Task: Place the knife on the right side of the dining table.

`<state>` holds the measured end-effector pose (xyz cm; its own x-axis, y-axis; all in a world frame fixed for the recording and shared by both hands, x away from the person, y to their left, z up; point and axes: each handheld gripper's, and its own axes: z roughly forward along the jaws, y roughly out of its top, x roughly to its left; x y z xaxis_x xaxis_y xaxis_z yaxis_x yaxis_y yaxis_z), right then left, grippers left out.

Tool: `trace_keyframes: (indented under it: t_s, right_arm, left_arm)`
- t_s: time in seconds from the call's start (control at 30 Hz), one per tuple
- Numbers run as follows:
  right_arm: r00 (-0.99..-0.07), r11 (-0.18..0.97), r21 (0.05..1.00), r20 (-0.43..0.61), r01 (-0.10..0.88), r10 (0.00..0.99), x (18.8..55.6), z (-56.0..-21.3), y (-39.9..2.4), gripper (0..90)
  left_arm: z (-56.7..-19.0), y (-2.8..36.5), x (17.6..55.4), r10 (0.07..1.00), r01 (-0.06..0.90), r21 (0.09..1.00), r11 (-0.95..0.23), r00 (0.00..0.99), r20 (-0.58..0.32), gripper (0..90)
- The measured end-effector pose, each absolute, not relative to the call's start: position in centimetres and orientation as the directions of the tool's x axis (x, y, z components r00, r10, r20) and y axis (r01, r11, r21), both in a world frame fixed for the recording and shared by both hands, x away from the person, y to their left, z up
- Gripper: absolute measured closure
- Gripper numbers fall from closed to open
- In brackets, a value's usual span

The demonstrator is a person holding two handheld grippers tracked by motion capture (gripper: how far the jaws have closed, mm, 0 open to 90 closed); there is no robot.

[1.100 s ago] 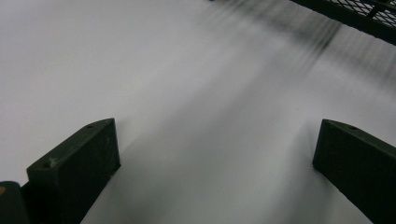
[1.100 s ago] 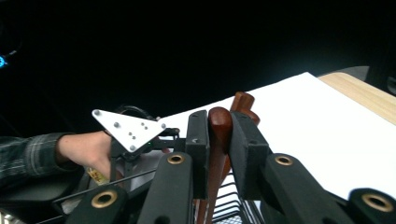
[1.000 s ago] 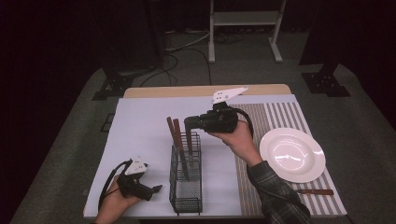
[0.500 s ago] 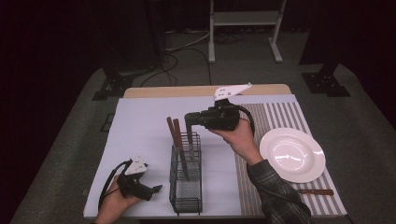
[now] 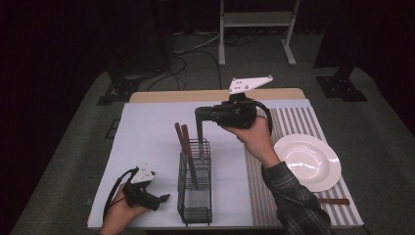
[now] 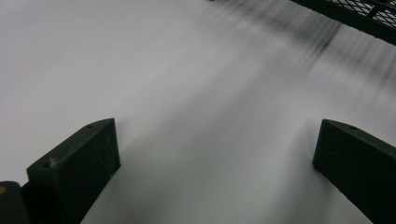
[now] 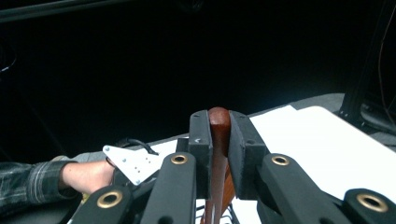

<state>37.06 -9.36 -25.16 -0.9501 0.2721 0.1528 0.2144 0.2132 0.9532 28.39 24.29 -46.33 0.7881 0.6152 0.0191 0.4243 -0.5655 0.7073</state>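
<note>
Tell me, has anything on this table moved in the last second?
Hardly. The right gripper stays shut on a wooden-handled utensil above the wire basket, perhaps a shade higher. The left gripper, the two handles in the basket and the plate kept their places.

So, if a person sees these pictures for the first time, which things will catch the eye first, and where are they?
First, the right gripper, raised above the middle of the table, its jaws shut on a brown-handled utensil hanging into the far end of the black wire basket. Next, the white plate on the striped mat at the right. The left gripper rests open at the near left corner.
</note>
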Motion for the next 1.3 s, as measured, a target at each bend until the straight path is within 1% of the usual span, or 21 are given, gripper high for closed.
trace_keyframes:
  t_s: [0.07, 0.13, 0.2, 0.33, 0.67, 0.83, 1.1, 1.2, 1.3]
  right_arm:
    - [-0.950, 0.210, 0.954, 0.151, 0.212, 0.273, 37.0, -24.9, -9.4, 80.1]
    - [-0.950, 0.202, 0.959, 0.136, 0.197, 0.282, 36.9, -23.7, -9.7, 80.1]
    - [-0.949, 0.201, 0.960, 0.132, 0.193, 0.285, 36.8, -23.5, -9.7, 80.1]
    - [-0.948, 0.189, 0.966, 0.114, 0.175, 0.297, 36.6, -21.9, -10.3, 80.1]
    - [-0.940, 0.155, 0.976, 0.093, 0.151, 0.329, 36.3, -19.6, -12.0, 80.1]
    - [-0.933, 0.142, 0.979, 0.089, 0.146, 0.348, 36.5, -19.4, -12.9, 80.1]
    - [-0.905, 0.134, 0.979, 0.085, 0.154, 0.417, 37.3, -19.4, -14.9, 80.1]
    - [-0.885, 0.135, 0.977, 0.086, 0.164, 0.457, 37.9, -19.8, -15.8, 80.1]
    - [-0.877, 0.125, 0.977, 0.095, 0.173, 0.471, 38.2, -20.1, -16.4, 80.1]
  left_arm:
    - [-46.3, 24.3, 28.4, 0.615, 0.424, 0.707, -0.566, 0.788, 0.020, 0.0]
    - [-46.3, 24.3, 28.4, 0.614, 0.424, 0.707, -0.566, 0.789, 0.019, 0.0]
    - [-46.3, 24.3, 28.4, 0.615, 0.424, 0.707, -0.565, 0.788, 0.019, 0.0]
    - [-46.3, 24.3, 28.4, 0.615, 0.424, 0.708, -0.565, 0.788, 0.019, 0.0]
    - [-46.3, 24.3, 28.4, 0.615, 0.424, 0.708, -0.565, 0.788, 0.019, 0.0]
    - [-46.3, 24.3, 28.4, 0.615, 0.424, 0.708, -0.566, 0.788, 0.019, 0.0]
    - [-46.3, 24.3, 28.4, 0.615, 0.424, 0.707, -0.565, 0.788, 0.019, 0.0]
    - [-46.3, 24.3, 28.4, 0.614, 0.424, 0.707, -0.566, 0.789, 0.020, 0.0]
    - [-46.3, 24.3, 28.4, 0.615, 0.424, 0.707, -0.565, 0.788, 0.019, 0.0]
